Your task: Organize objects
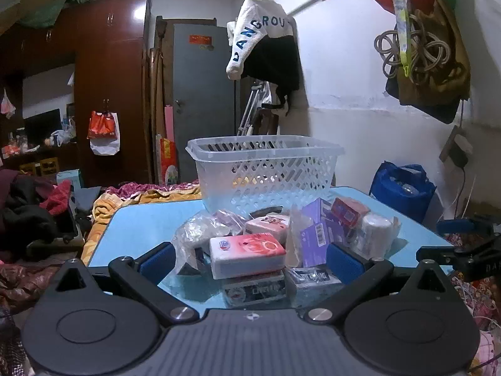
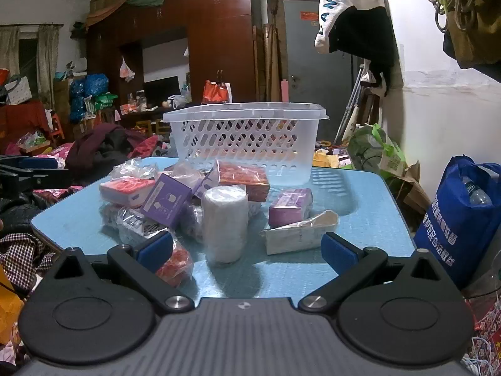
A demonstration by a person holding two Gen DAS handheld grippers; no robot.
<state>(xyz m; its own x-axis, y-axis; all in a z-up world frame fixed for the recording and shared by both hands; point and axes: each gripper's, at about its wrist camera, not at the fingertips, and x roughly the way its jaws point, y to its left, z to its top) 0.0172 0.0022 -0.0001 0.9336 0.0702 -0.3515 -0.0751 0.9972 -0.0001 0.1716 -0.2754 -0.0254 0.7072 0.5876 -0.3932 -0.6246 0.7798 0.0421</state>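
Observation:
A clear plastic basket [image 1: 266, 169] stands at the far side of a light blue table [image 1: 137, 225]; it also shows in the right wrist view [image 2: 247, 141]. A pile of small packages lies in front of it. In the left wrist view a pink-and-white soap box [image 1: 247, 252] and a purple box [image 1: 316, 238] lie between the fingers of my open left gripper [image 1: 250, 260]. In the right wrist view a white wrapped roll [image 2: 224, 222] stands upright between the fingers of my open right gripper [image 2: 247, 249], with a purple packet [image 2: 291, 206] and a white torn packet [image 2: 297, 235] to its right. Neither gripper holds anything.
A blue bag [image 2: 463, 219] stands right of the table. Clothes and bedding [image 1: 37, 213] lie to the left. The right gripper [image 1: 463, 250] shows at the right edge of the left wrist view. A wardrobe [image 1: 109, 78] and a grey door [image 1: 200, 94] are behind.

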